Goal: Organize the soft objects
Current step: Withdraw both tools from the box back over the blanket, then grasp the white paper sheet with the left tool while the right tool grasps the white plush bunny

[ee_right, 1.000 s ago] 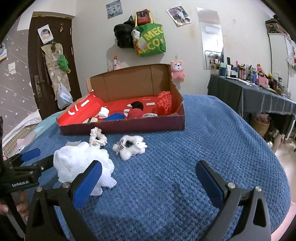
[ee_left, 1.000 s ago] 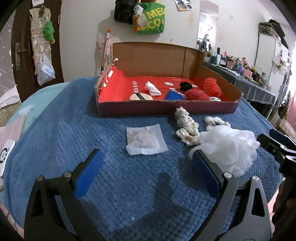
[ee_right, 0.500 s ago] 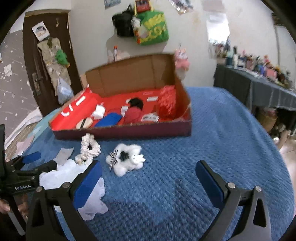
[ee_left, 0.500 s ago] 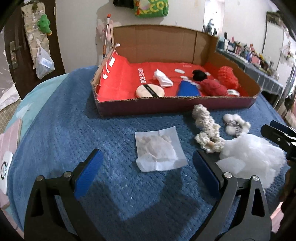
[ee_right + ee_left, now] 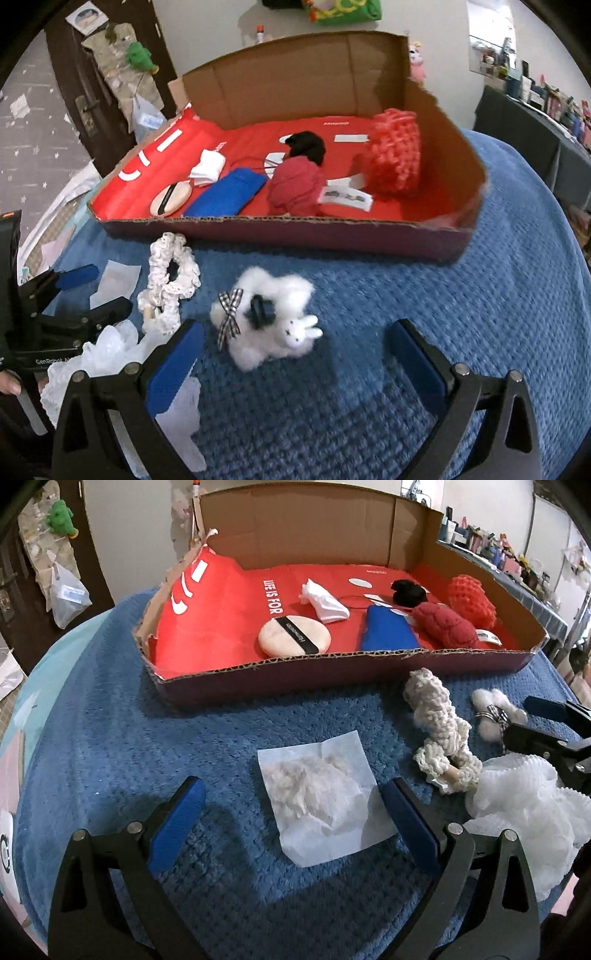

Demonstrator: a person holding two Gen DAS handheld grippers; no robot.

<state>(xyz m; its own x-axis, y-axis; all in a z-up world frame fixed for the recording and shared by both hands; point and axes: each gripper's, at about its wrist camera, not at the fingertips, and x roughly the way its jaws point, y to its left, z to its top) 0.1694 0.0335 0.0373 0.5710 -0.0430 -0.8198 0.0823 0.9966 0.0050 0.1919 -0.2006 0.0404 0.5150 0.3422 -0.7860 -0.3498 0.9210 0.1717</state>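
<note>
While both grippers hang over the blue blanket (image 5: 110, 738), each stands with its jaws spread wide and nothing between them. The left gripper (image 5: 291, 819) sits above a white tissue square (image 5: 325, 805) holding a wad of cotton. At its two o'clock lies a cream crochet scrunchie (image 5: 439, 734), and at three o'clock a white mesh puff (image 5: 528, 812), touching the scrunchie's near end. The right gripper (image 5: 295, 354) hovers just short of a fluffy white hair clip (image 5: 269, 325) with a checked bow and a small rabbit. At twelve o'clock from both stands the cardboard box (image 5: 295, 229), red inside, holding a powder puff (image 5: 291, 635), a blue pouch (image 5: 388, 635) and red knitted pieces (image 5: 443, 624).
</note>
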